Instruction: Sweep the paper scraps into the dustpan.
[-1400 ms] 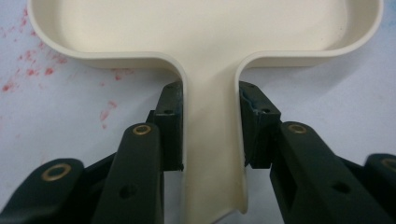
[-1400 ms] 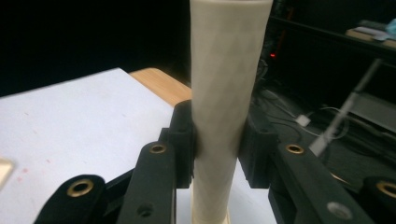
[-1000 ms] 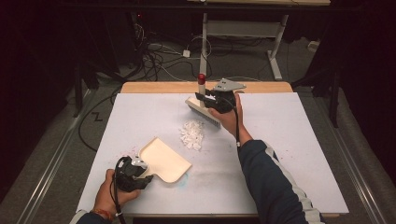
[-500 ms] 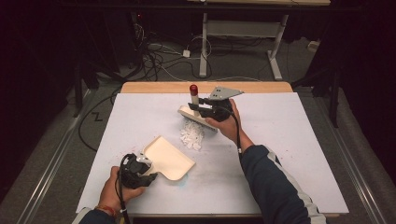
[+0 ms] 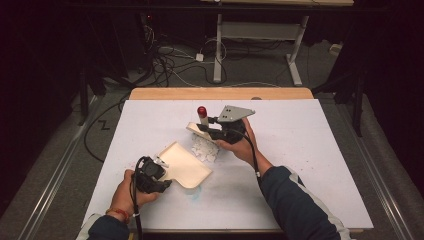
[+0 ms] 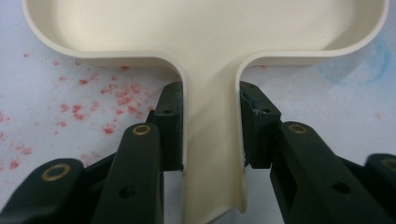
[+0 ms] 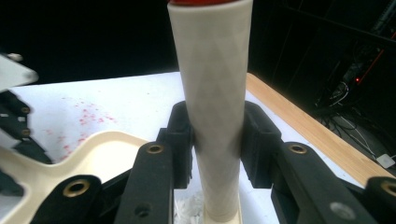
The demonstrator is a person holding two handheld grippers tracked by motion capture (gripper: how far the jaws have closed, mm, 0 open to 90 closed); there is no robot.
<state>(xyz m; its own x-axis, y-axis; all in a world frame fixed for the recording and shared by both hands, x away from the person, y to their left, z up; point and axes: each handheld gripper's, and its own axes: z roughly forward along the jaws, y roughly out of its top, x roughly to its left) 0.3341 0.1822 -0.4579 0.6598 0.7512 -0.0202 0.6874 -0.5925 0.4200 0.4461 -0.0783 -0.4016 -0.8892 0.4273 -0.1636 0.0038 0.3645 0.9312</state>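
Dustpan [image 5: 184, 164], cream plastic: lies flat on the white tabletop [image 5: 310, 165], lower left of centre in the high view; its handle [image 6: 212, 154] is clamped between the jaws of the left tool [image 5: 150, 175]. Brush [image 5: 202, 125], cream handle with red cap: centre of the high view, standing upright, head down on the tabletop; handle clamped in the right tool [image 5: 215, 131]. Paper scraps [image 5: 205, 149], white: small heap between dustpan and brush, touching neither that I can tell. Red specks [image 6: 107, 100]: scattered on the tabletop beside the dustpan handle
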